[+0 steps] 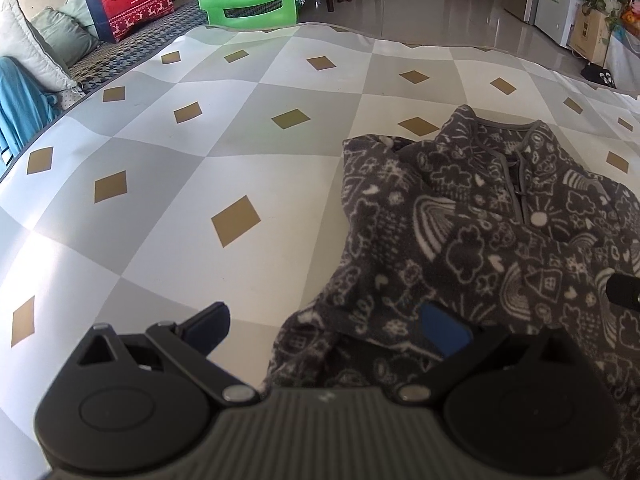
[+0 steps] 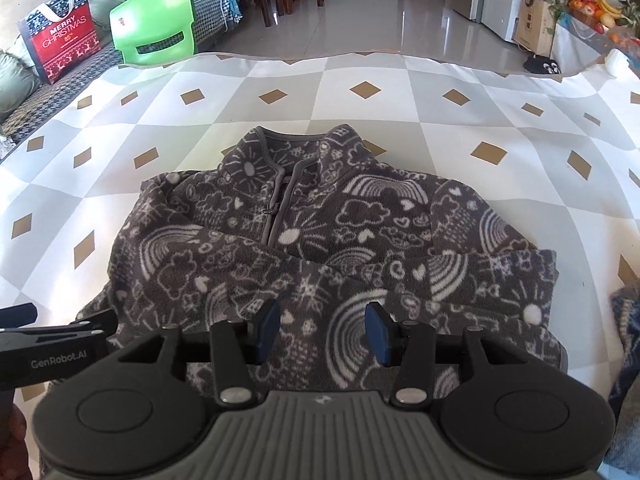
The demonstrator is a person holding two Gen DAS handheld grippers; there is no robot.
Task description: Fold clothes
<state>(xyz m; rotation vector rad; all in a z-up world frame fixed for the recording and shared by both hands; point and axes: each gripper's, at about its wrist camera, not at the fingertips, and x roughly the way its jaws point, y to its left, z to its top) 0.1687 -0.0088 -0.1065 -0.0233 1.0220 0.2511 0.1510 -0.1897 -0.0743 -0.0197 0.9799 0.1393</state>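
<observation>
A dark grey fleece jacket with white rainbow and cloud doodles lies on the checked cloth. It is zipped, its collar points away, and a sleeve is folded across its front. My right gripper hovers over the jacket's near hem, open, its blue pads apart with nothing pinched. In the left wrist view the jacket fills the right side. My left gripper is wide open at the jacket's left edge, one finger over bare cloth and the other over fleece. The left gripper also shows at the left edge of the right wrist view.
Beyond the cloth's far edge stand a green plastic chair and a red Christmas bag on a sofa with cushions. Wooden chairs, a fridge and plants stand farther back. A blue knitted item lies at the right edge.
</observation>
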